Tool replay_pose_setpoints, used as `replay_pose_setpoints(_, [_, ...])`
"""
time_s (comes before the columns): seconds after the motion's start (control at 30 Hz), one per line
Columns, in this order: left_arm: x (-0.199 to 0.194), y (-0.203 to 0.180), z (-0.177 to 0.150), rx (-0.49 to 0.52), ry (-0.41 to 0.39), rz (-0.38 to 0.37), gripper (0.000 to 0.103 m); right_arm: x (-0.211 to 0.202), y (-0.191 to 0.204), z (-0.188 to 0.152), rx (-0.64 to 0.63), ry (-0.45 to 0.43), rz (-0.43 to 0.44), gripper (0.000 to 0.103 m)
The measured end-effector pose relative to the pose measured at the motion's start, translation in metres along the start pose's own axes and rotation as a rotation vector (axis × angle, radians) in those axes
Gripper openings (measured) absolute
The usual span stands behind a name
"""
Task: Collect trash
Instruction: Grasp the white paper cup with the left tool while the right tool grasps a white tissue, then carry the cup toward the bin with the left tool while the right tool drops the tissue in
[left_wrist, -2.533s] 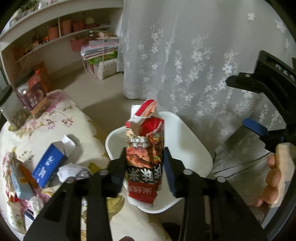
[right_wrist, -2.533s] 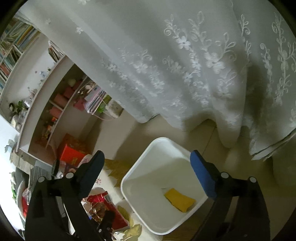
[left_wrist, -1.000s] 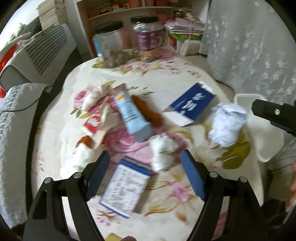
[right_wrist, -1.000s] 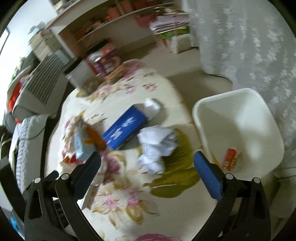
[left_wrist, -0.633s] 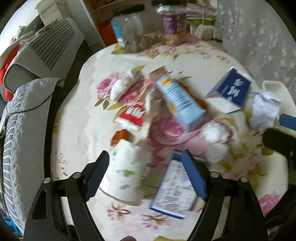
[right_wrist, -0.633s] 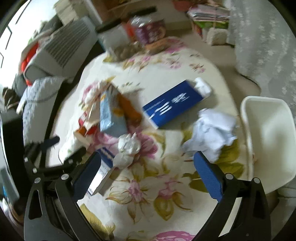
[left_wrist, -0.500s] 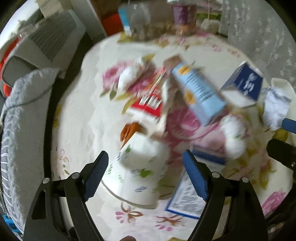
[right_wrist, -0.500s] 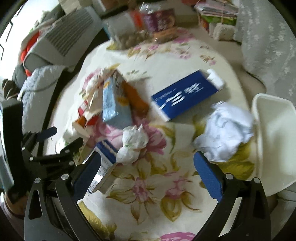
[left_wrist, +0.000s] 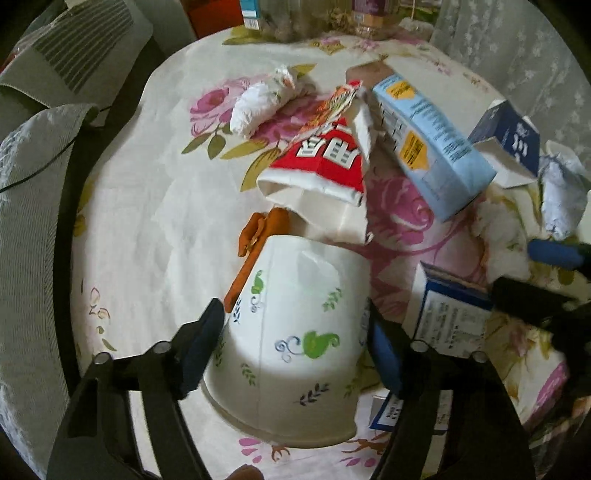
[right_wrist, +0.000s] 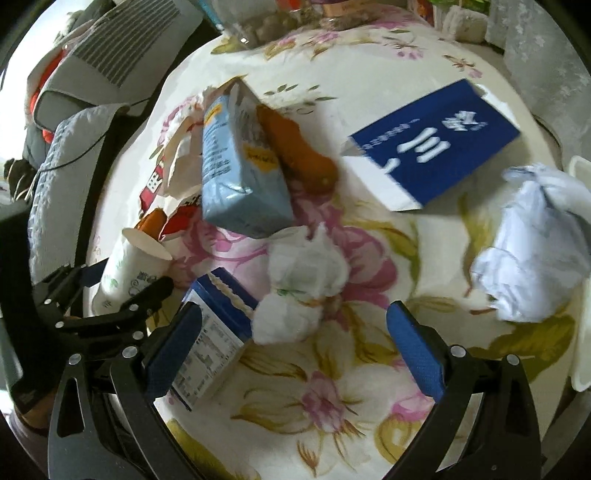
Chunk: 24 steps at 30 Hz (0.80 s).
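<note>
Left gripper (left_wrist: 295, 332) angled steeply down, jaws closing, right gripper (right_wrist: 295, 332) spread wide

Floral table (right_wrist: 332, 406), paper cup (left_wrist: 291, 332), cartons (right_wrist: 240, 162)

A white paper cup (left_wrist: 295, 332) with green leaves is seen between the blue pads. Pink flowers are printed on the tablecloth (left_wrist: 147, 206) beyond.

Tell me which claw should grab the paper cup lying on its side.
Left. The left claw already straddles the paper cup, its jaws closing beside the cup's walls. The right claw hangs open over a crumpled tissue, away from the cup.
</note>
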<state>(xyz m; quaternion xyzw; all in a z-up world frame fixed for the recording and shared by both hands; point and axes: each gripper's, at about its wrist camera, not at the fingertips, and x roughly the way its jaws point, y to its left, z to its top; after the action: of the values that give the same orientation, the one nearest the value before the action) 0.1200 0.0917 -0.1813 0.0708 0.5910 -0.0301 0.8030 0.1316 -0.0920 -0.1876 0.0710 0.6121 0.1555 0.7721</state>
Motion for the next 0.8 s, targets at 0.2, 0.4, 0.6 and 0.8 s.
replay_pose_setpoints(0.2, [-0.009,0.004,-0.001,-0.038,-0.031,-0.011,0.062,0.009,0.011,0.003,-0.030,-0.018,-0.026,0.067])
replay_pose_setpoints(0.4, [-0.024,0.011,-0.001,-0.118,-0.066,-0.040,0.061,0.006,0.005,0.006,-0.004,-0.023,0.000,0.034])
replay_pose_setpoints(0.6, [-0.044,0.009,0.000,-0.167,-0.134,-0.074,0.061,-0.016,0.005,0.003,-0.026,-0.084,-0.006,0.033])
replay_pose_setpoints(0.8, [-0.061,0.005,0.002,-0.192,-0.193,-0.097,0.061,-0.043,0.013,0.003,-0.057,-0.169,-0.005,0.033])
